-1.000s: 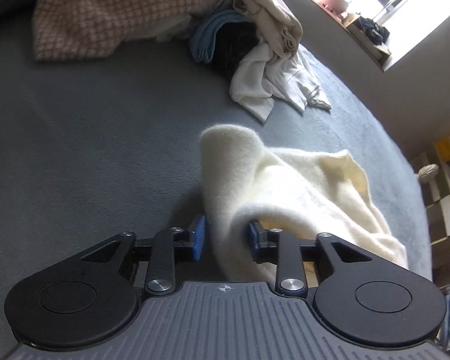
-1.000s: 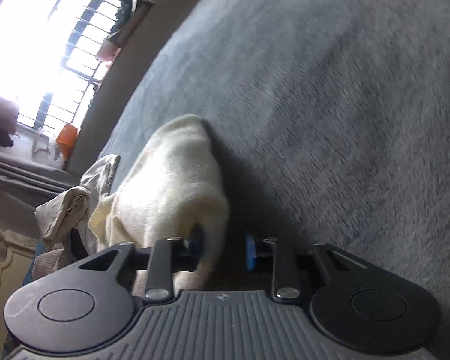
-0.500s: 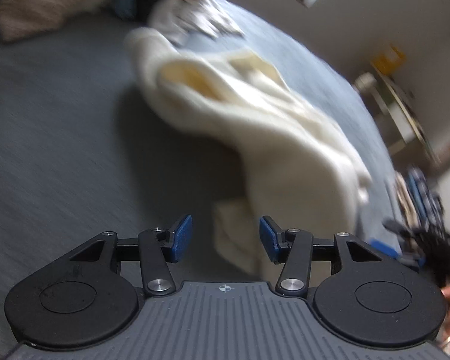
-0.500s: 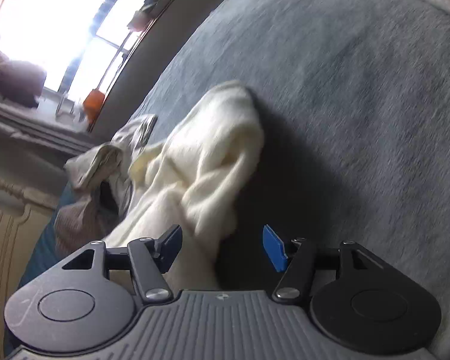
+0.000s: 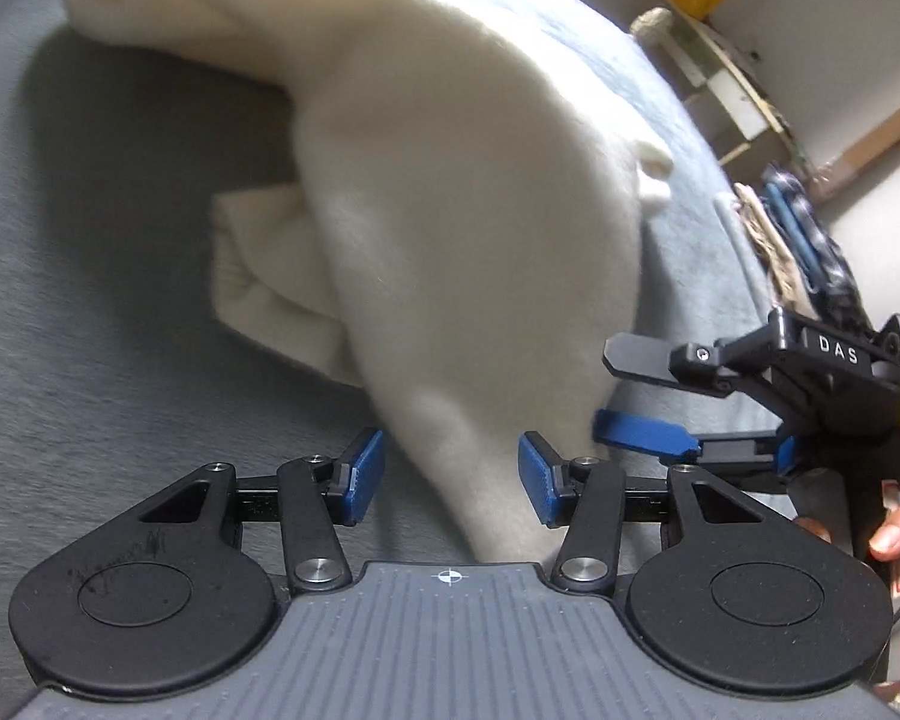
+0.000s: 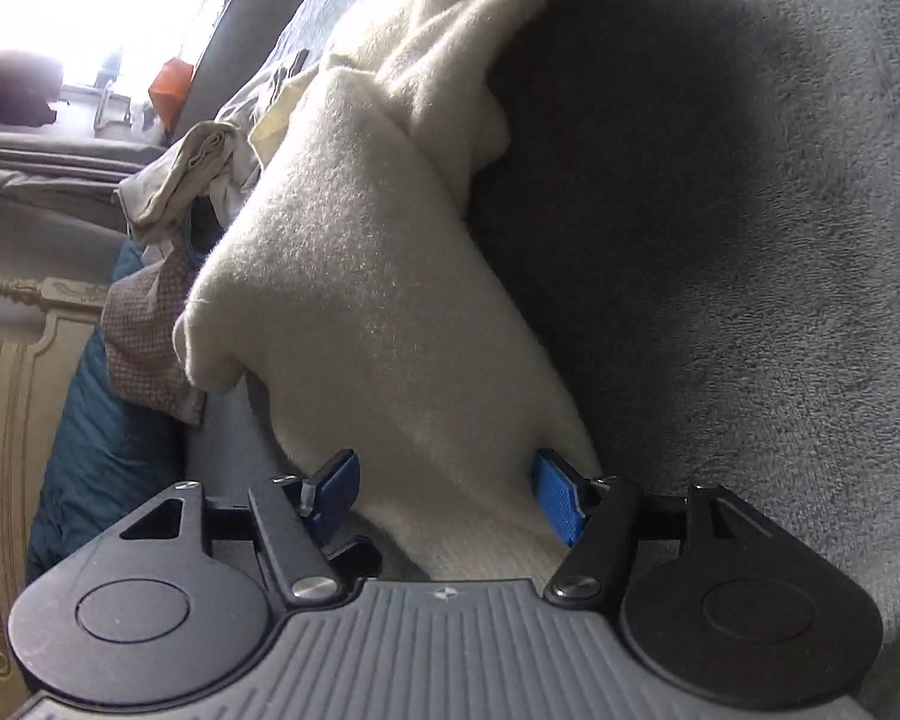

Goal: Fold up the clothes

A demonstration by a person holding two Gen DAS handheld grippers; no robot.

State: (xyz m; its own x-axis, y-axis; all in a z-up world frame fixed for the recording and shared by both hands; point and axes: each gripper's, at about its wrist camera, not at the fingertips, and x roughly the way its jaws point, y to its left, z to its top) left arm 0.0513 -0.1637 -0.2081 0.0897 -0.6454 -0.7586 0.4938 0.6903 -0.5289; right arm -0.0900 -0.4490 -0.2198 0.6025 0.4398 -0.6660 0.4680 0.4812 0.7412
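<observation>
Grey fleece bed cover (image 6: 750,240) fills both views, daylight pouring through the window (image 6: 120,0) behind. The cream sweater (image 5: 450,210) lies heaped across it, a fold running between each set of pads. Left gripper (image 5: 450,483) has just been opening, jaws partly apart, cloth between them but not pinched. Right gripper (image 6: 450,495) has just been opening too, jaws wide, sweater passing loosely through. A pile of other clothes (image 6: 180,180) sits beyond, near the carved headboard (image 6: 6,390).
</observation>
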